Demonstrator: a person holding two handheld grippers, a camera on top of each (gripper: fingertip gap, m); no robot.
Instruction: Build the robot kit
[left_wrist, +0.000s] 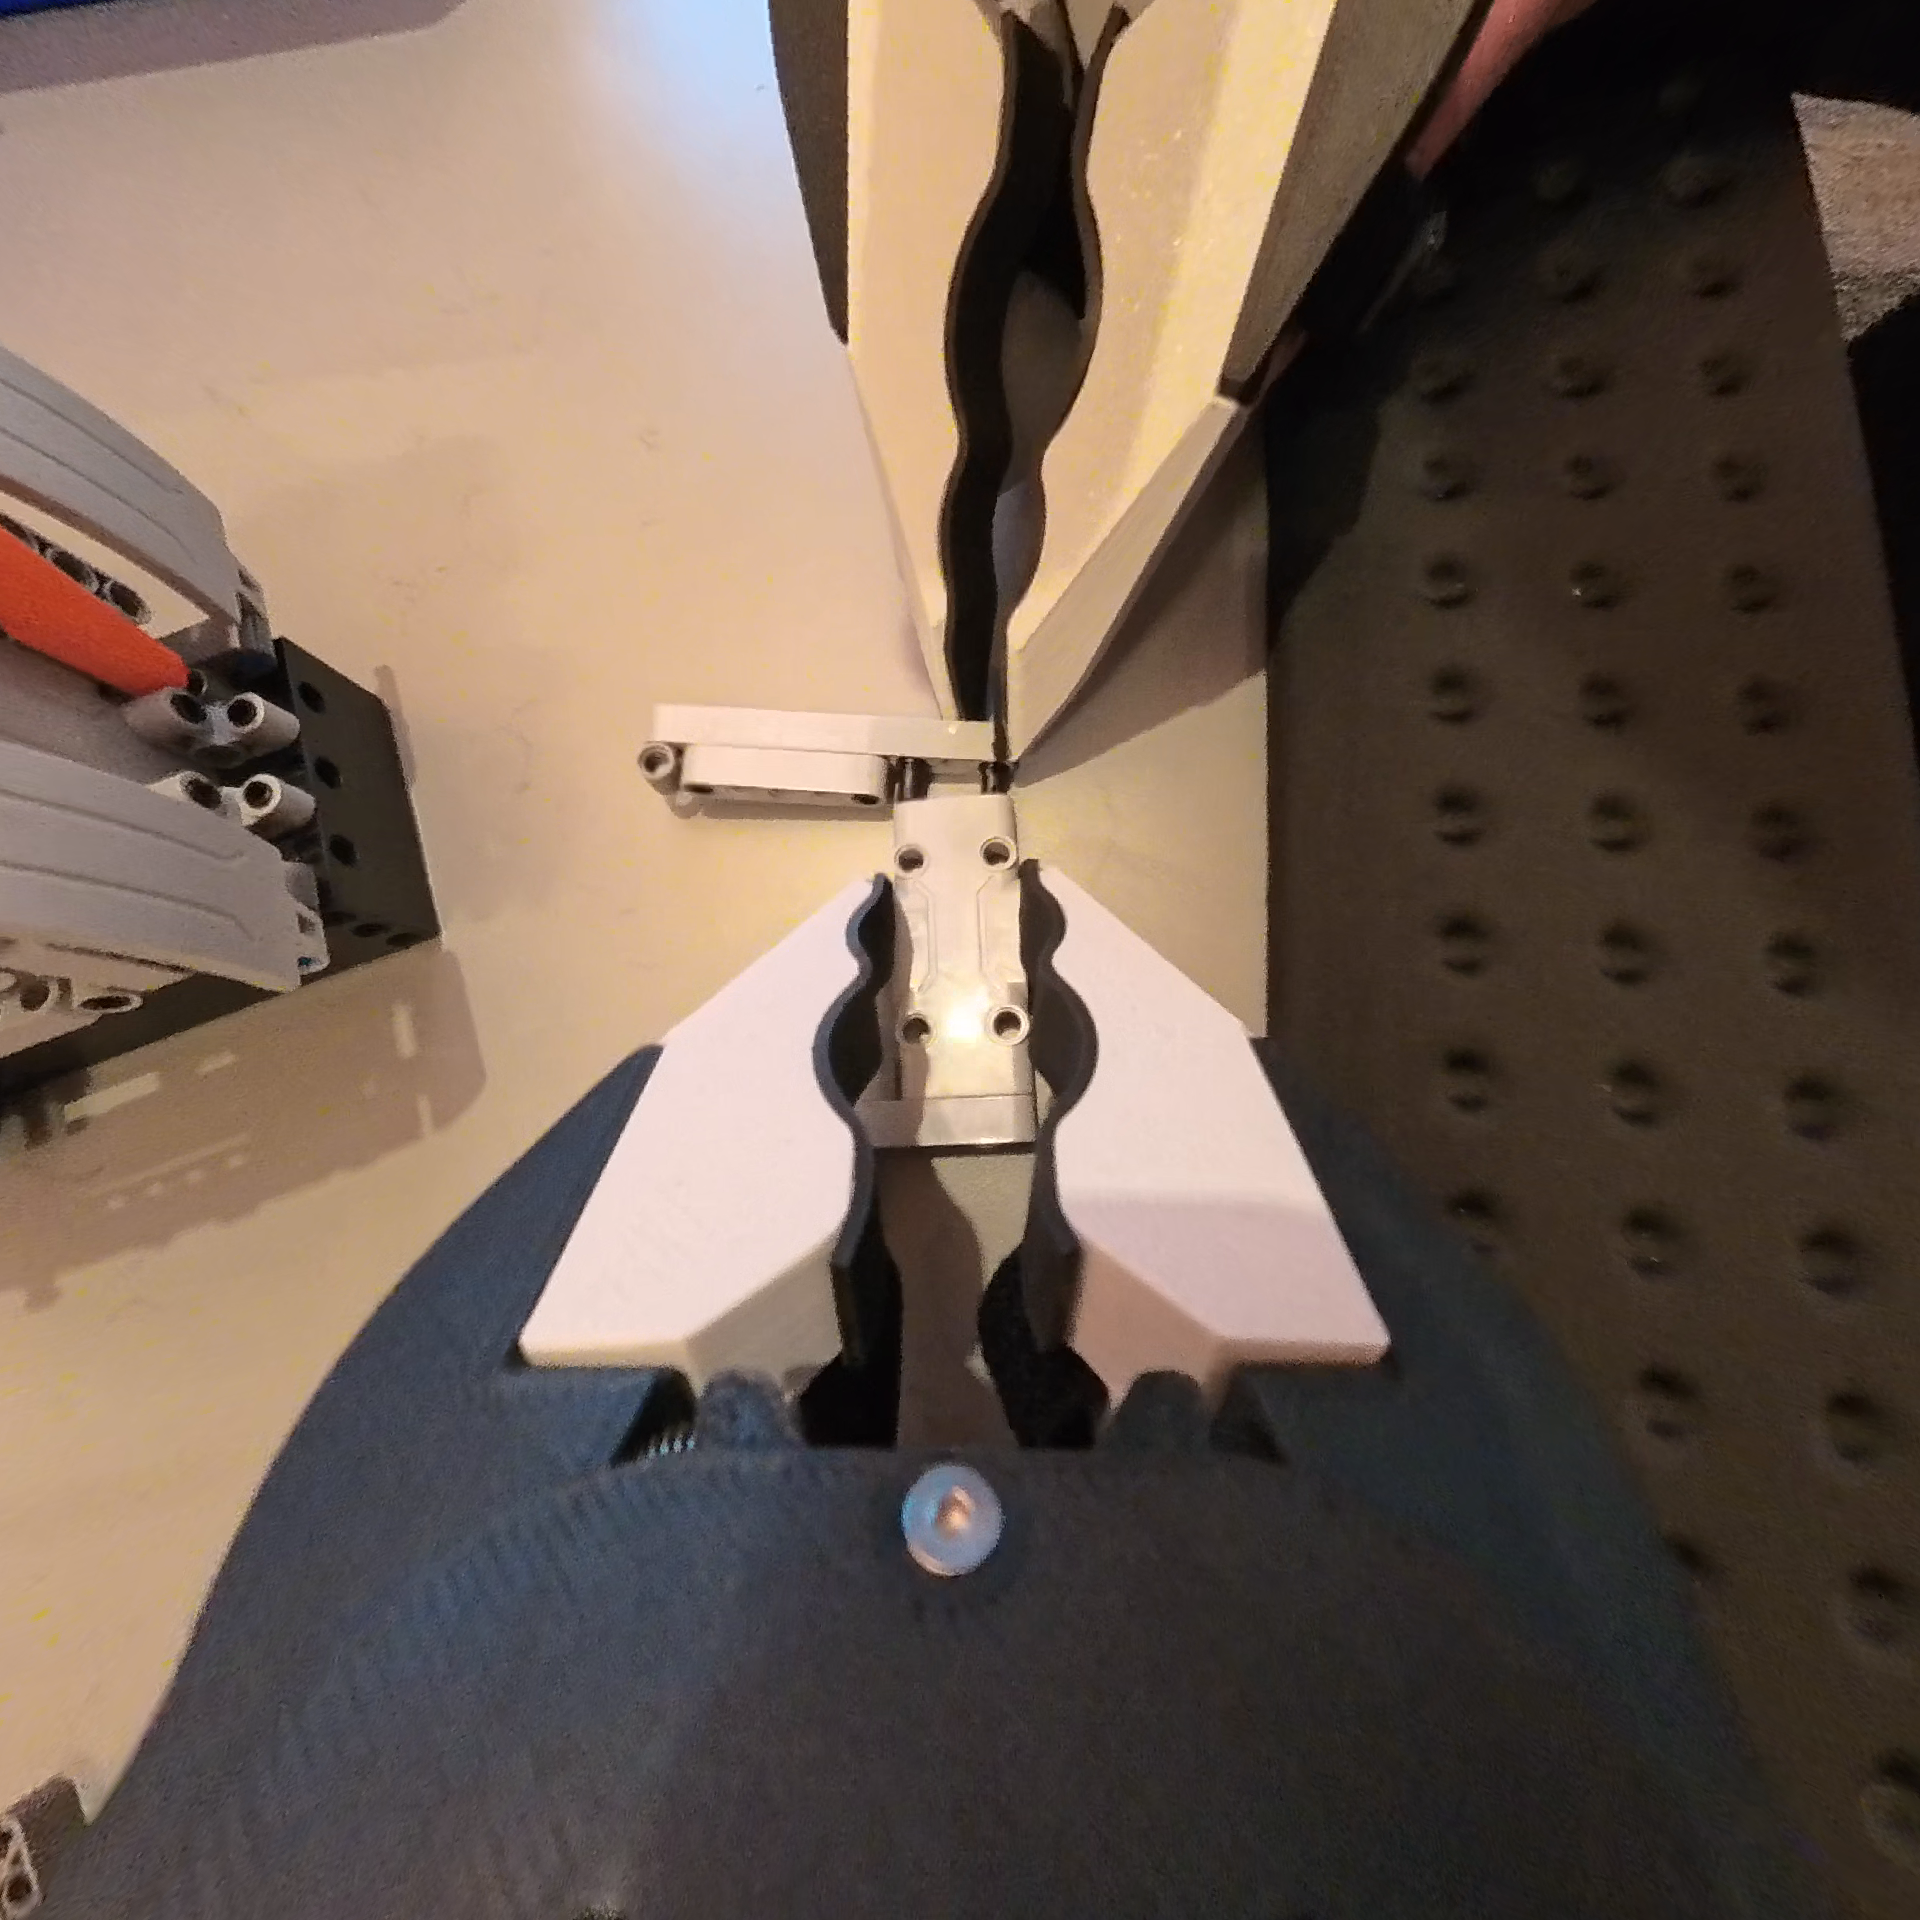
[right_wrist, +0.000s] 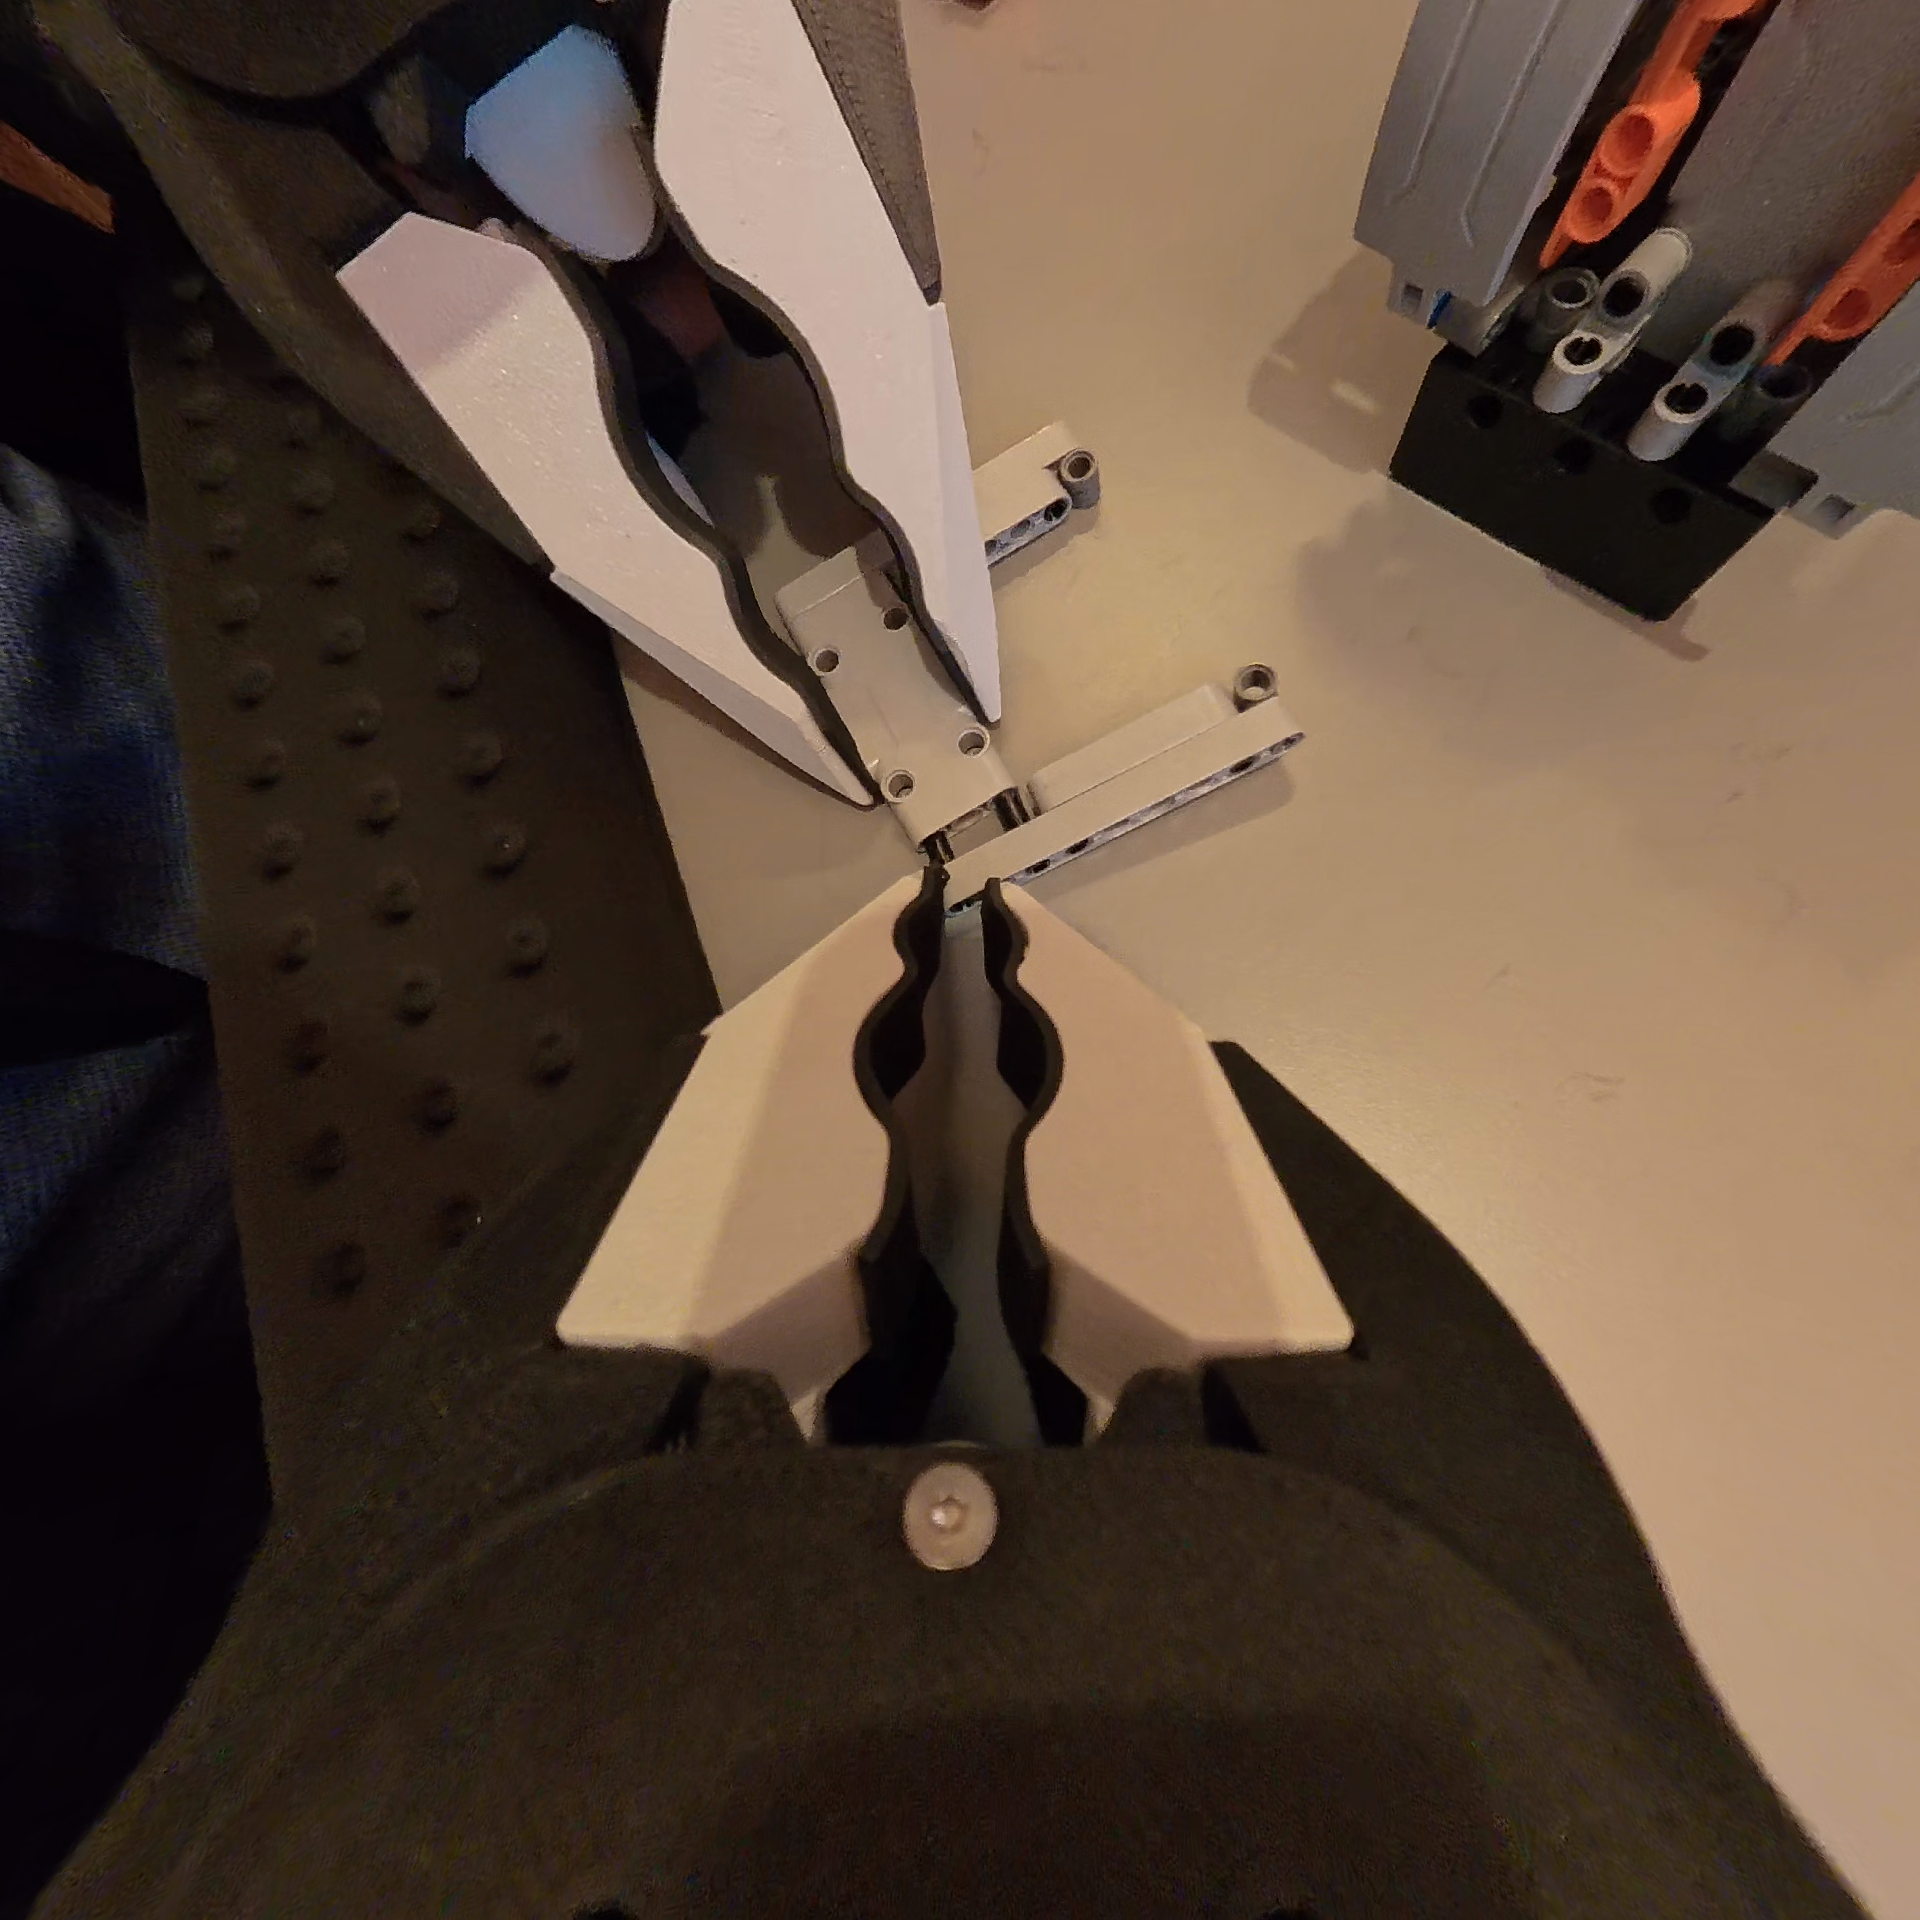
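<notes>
My left gripper (left_wrist: 956, 883) is shut on a flat grey panel piece (left_wrist: 961, 966) with four small holes. The piece sticks out past the fingertips. My right gripper (right_wrist: 961, 888) is shut on one end of a long grey beam (right_wrist: 1153, 764) with holes along its side. The beam lies crosswise against the front edge of the panel (right_wrist: 899, 681), and short black pins sit between the two. In the left wrist view the right gripper (left_wrist: 982, 717) comes down from the top onto the beam (left_wrist: 800, 753). In the right wrist view the left gripper (right_wrist: 925, 753) reaches in from the upper left.
A built model of grey curved panels, orange beams and grey pins on a black block (left_wrist: 343, 810) stands to the side; it also shows in the right wrist view (right_wrist: 1558, 478). A dark studded mat (left_wrist: 1610, 831) borders the glossy cream table (right_wrist: 1455, 987). Left and right tips are no more than a few centimetres apart.
</notes>
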